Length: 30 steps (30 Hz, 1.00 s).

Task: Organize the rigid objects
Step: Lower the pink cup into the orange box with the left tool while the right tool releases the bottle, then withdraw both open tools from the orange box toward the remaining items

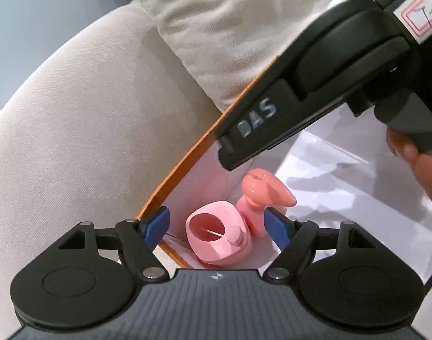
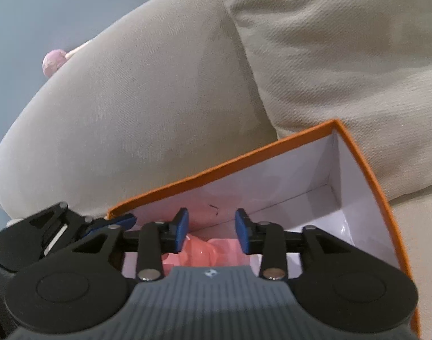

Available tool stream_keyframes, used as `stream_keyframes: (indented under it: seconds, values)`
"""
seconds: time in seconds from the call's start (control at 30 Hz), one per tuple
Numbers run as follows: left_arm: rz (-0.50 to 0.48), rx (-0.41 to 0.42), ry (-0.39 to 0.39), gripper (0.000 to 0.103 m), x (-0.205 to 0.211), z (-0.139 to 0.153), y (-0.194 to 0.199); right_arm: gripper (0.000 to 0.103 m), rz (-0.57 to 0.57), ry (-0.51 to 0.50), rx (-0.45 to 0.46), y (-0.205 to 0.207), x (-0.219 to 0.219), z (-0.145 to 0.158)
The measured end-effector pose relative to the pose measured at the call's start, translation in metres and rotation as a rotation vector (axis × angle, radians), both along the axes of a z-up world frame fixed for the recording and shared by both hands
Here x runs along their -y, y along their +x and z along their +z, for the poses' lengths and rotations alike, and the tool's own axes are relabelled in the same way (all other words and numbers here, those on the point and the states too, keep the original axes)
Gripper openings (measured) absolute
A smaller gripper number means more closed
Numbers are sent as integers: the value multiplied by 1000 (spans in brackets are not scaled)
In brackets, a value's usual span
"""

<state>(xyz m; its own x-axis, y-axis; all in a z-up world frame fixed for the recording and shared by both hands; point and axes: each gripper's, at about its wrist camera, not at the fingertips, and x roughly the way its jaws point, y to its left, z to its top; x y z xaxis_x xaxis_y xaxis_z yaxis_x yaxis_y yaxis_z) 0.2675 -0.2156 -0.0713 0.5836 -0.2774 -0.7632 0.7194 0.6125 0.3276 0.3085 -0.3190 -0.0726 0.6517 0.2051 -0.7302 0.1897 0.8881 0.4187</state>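
Observation:
An orange box with a white inside point(image 1: 184, 167) point(image 2: 216, 171) rests on a beige sofa. In its near corner lie a pink rounded block with a round hole point(image 1: 216, 238) and a pink spray-head piece point(image 1: 258, 195). My left gripper point(image 1: 218, 228) stands open and wide, with the pink block between its blue pads but not pressed by them. My right gripper point(image 2: 213, 232) is open over pink plastic point(image 2: 204, 252) that its body partly hides. Its black housing point(image 1: 300, 99) crosses the top right of the left wrist view.
Beige sofa cushions point(image 1: 88, 141) point(image 2: 131, 113) surround the box, with a pillow point(image 1: 216, 28) behind it. A pink ball on a stick point(image 2: 53, 62) lies beyond the cushion at the left. A hand point(image 1: 422, 167) holds the right tool. The far part of the box floor point(image 2: 315, 206) is bare.

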Motion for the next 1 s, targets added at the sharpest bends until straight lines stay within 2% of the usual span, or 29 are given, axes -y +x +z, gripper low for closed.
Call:
stream_keyframes:
  seconds: [0.13,0.27,0.33,0.4,0.5,0.57,0.63,0.67,0.7,0.77,0.87,1.0]
  values:
    - [20,5,-57,89,-16,16,-6,42,-1,-11,8,-12,6,7]
    - [114,-18,-142,89,-21,31,-13,41,-25,-26,-11,-34,16,3]
    - [193,-64,-187,87,-29,33,-12,35,-27,-47,-30,-43,16,-4]
    - [279,-138,-219,83,-35,30,-10,33,5,-71,-62,-47,10,-14]
    - [419,-263,-208,72,-39,16,1,30,78,-132,-90,-42,-7,-31]
    - [487,-334,-199,61,-44,10,1,26,122,-174,-91,-37,-17,-38]
    - [500,-384,-212,56,-45,6,0,25,171,-207,-69,-29,-24,-41]
    - [498,-401,-224,51,-44,4,-1,25,195,-219,-63,-27,-27,-41]
    - [498,-408,-225,46,-45,3,-6,25,220,-229,-55,-25,-32,-42]
    - [503,-411,-207,24,-39,-3,-5,25,263,-245,-35,-22,-39,-43]
    - [495,-389,-191,15,-36,-7,-3,26,286,-305,-27,-20,-50,-43]
    - [505,-377,-187,13,-42,-6,-2,26,277,-274,-34,-20,-48,-42]
